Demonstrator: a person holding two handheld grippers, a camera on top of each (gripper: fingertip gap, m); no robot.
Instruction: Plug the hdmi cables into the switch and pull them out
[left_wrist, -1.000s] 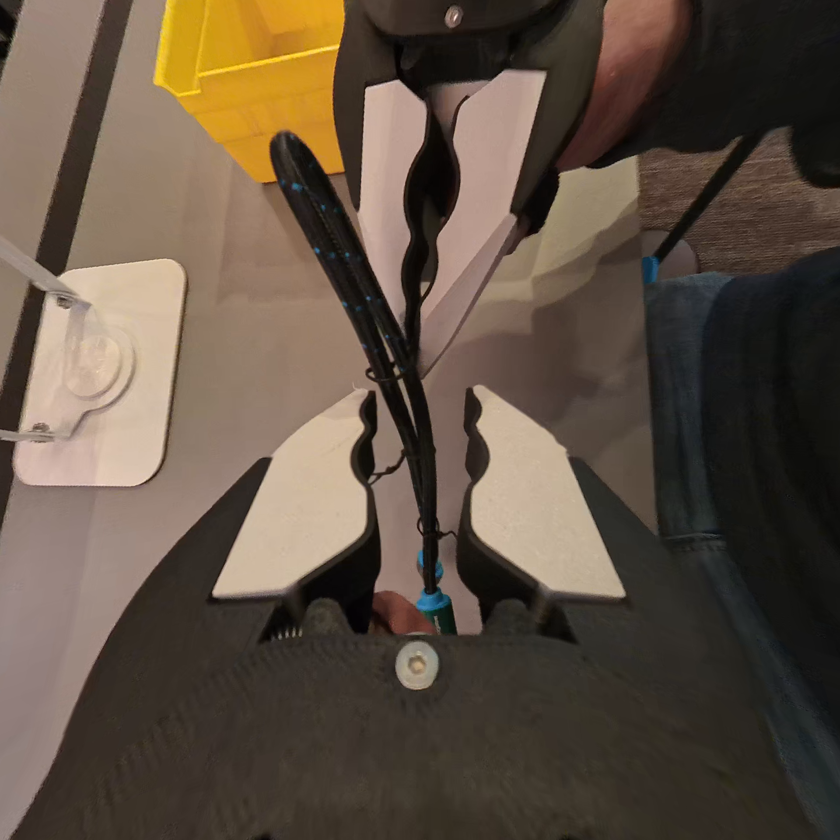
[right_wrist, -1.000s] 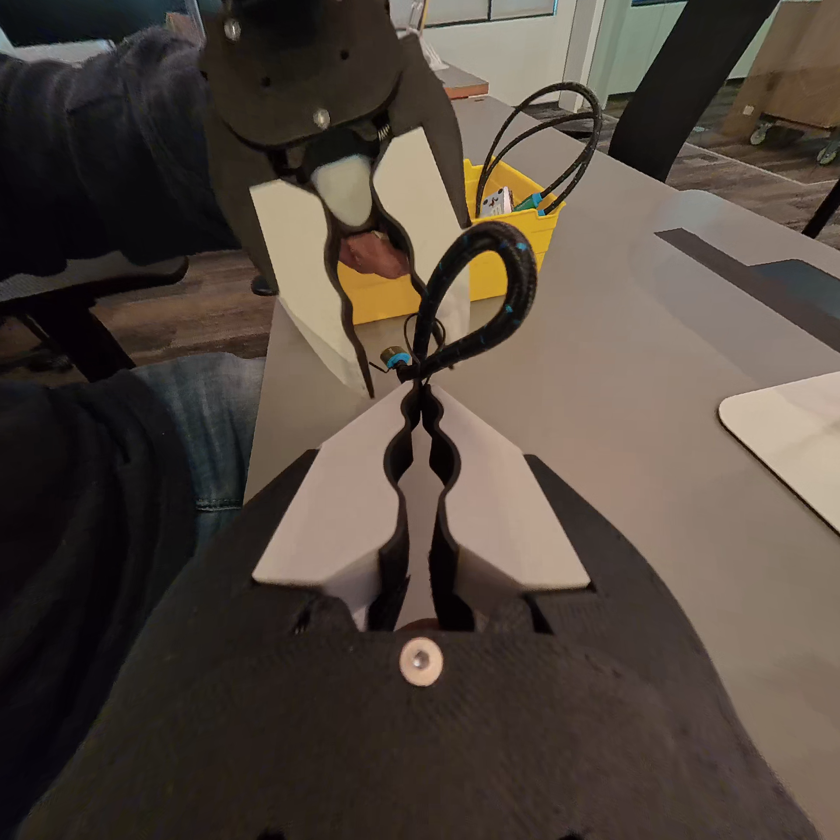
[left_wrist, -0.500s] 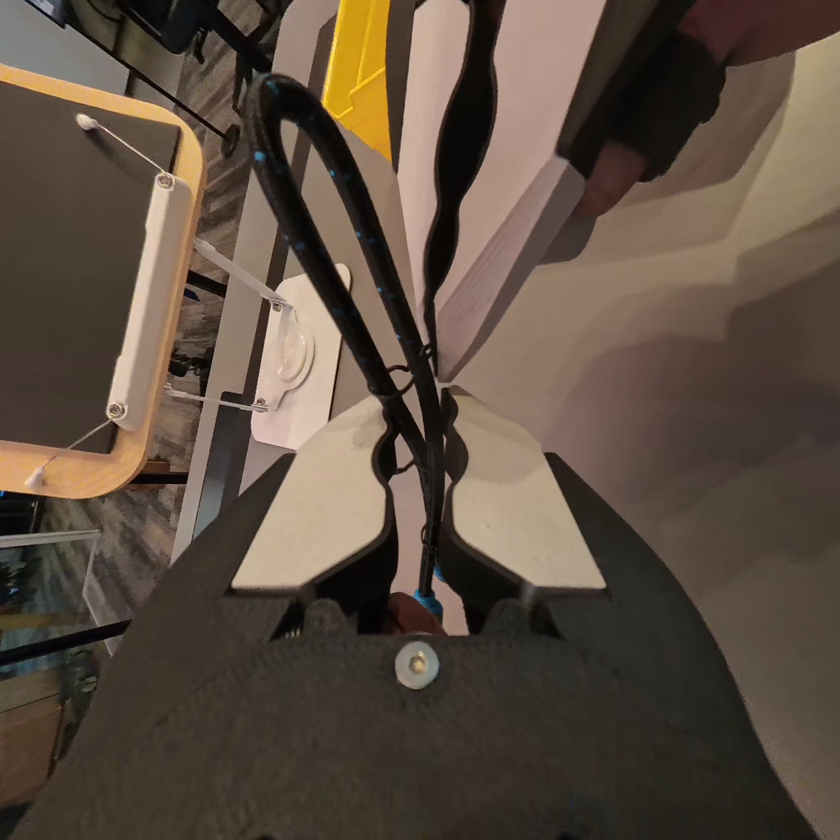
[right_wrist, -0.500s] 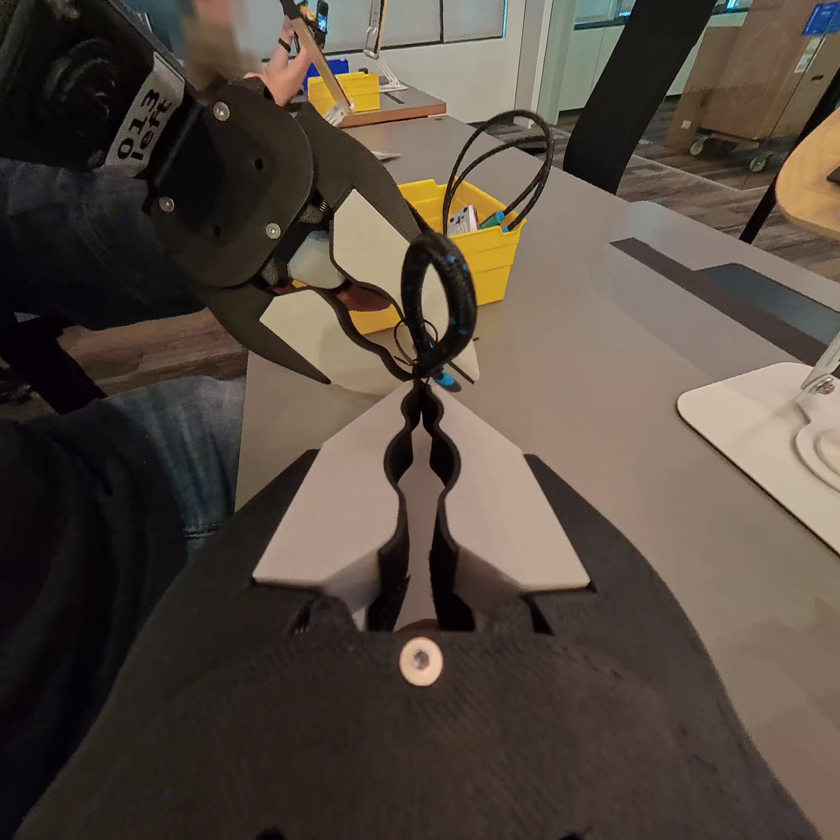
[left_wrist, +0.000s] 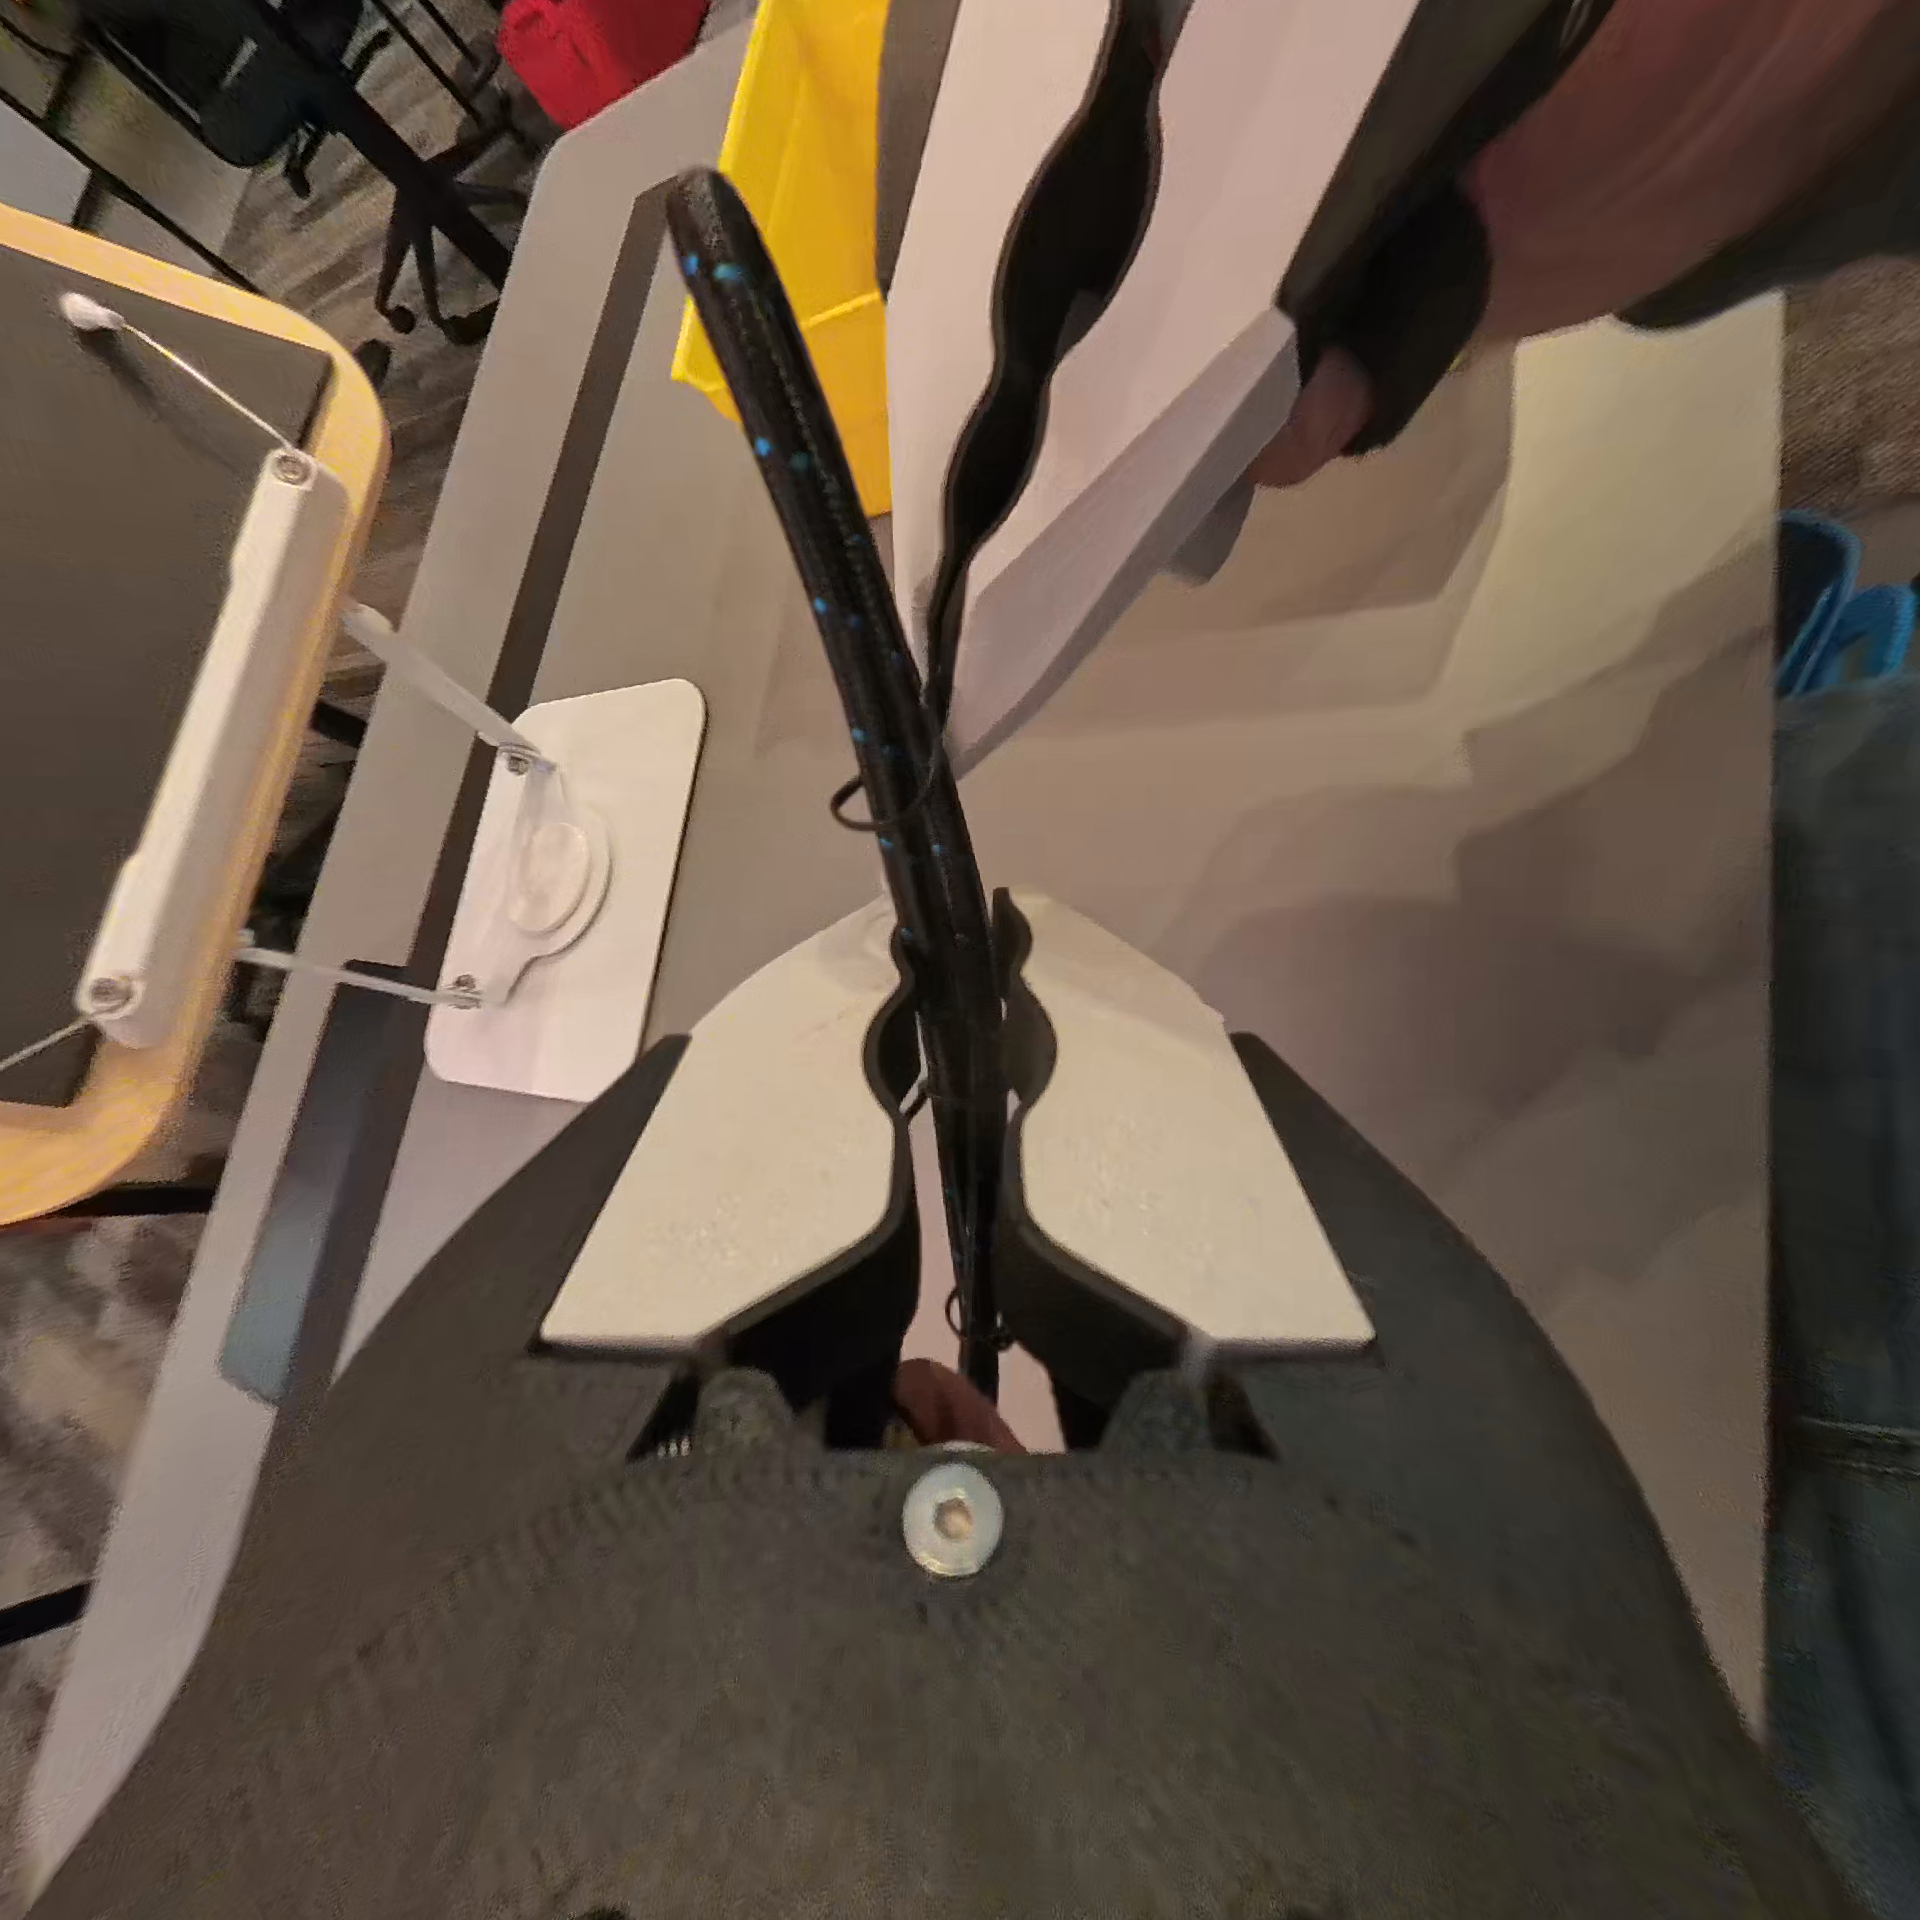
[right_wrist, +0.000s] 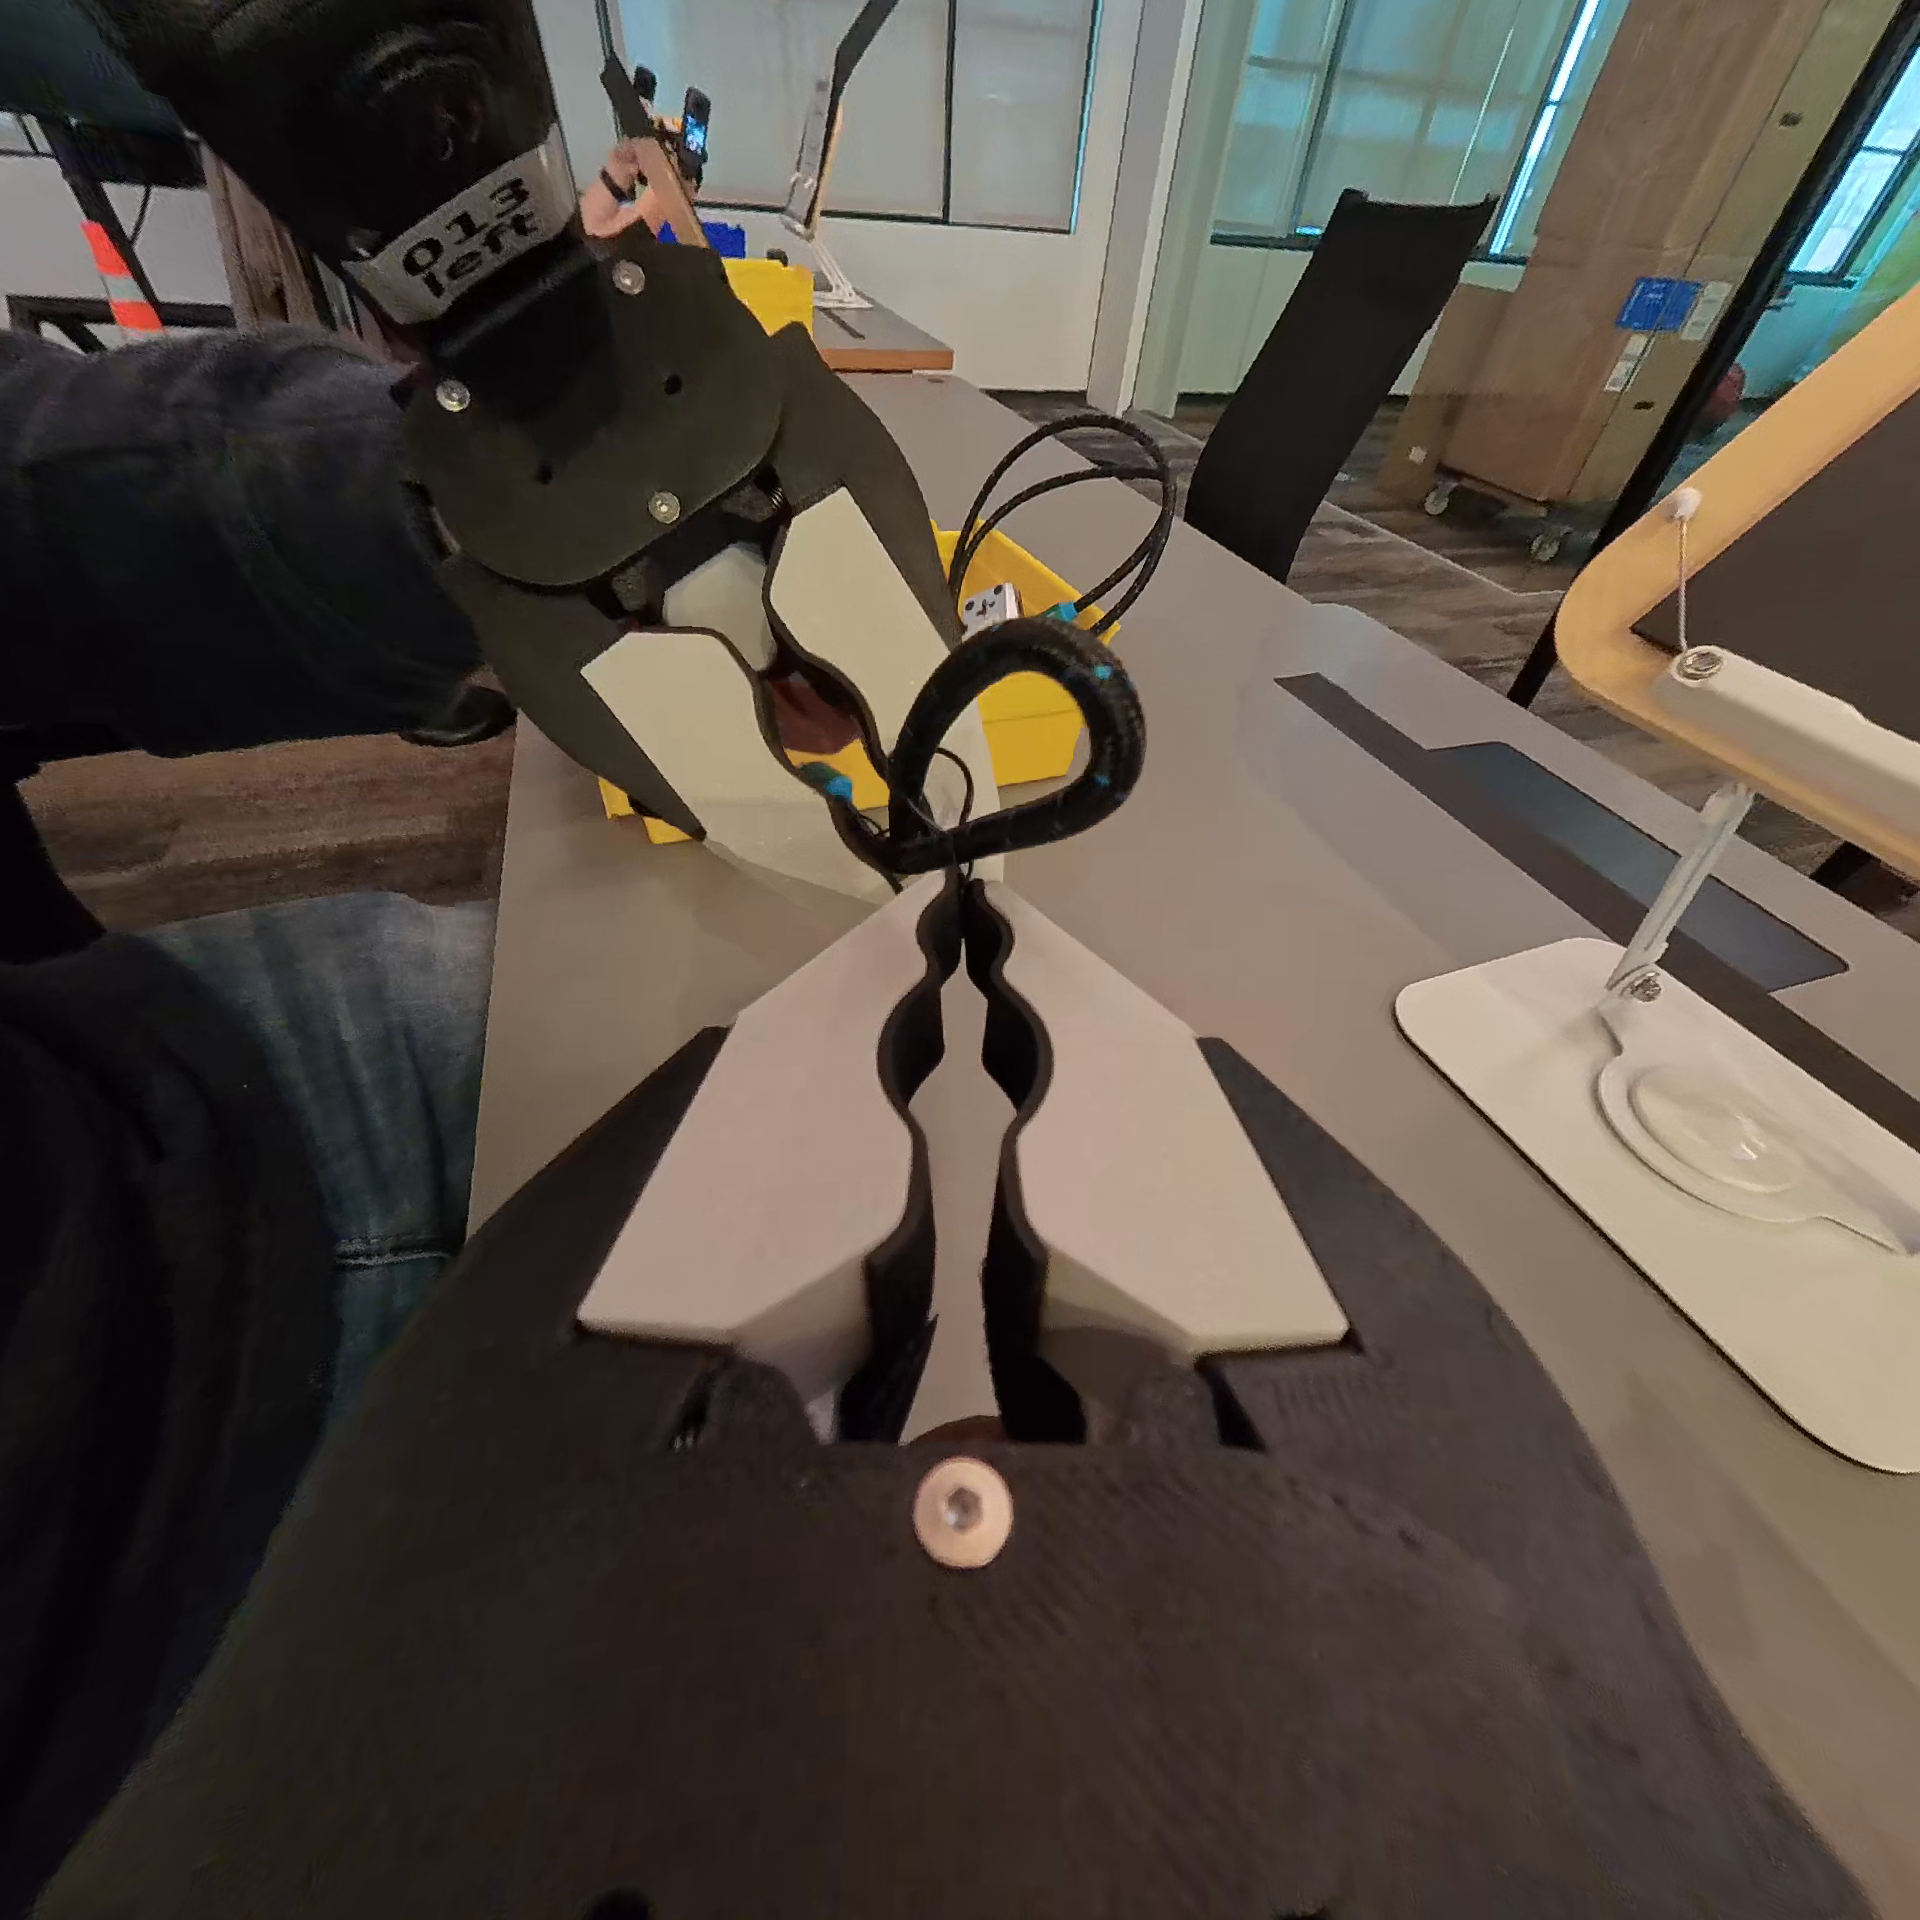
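A black braided HDMI cable with blue flecks (left_wrist: 821, 582) is folded into a bundle held by a thin black tie wire (left_wrist: 847, 816). My left gripper (left_wrist: 951, 920) is shut on the bundle, which runs down between its fingers. My right gripper (right_wrist: 961, 894) is shut, its tips pinching the tie wire right at the bundle. In the right wrist view the cable loop (right_wrist: 1091, 717) stands above my tips, and a blue connector (right_wrist: 829, 779) shows between the left gripper's (right_wrist: 904, 831) fingers. The right gripper (left_wrist: 940, 743) meets the cable from above in the left wrist view.
A yellow bin (right_wrist: 1039, 717) on the grey table (right_wrist: 1299, 831) holds more black cables (right_wrist: 1091, 468) and a small white box (right_wrist: 987, 608). A white stand base (right_wrist: 1662, 1143) carries a wood-rimmed dark board (left_wrist: 156, 623). The person's jeans leg (right_wrist: 343, 1039) is at the table's edge. Left and right tips are no more than a few centimetres apart.
My left gripper was open around the cable and has shut on it. Both grippers have lifted and tilted with the cable. The right gripper has stayed shut.
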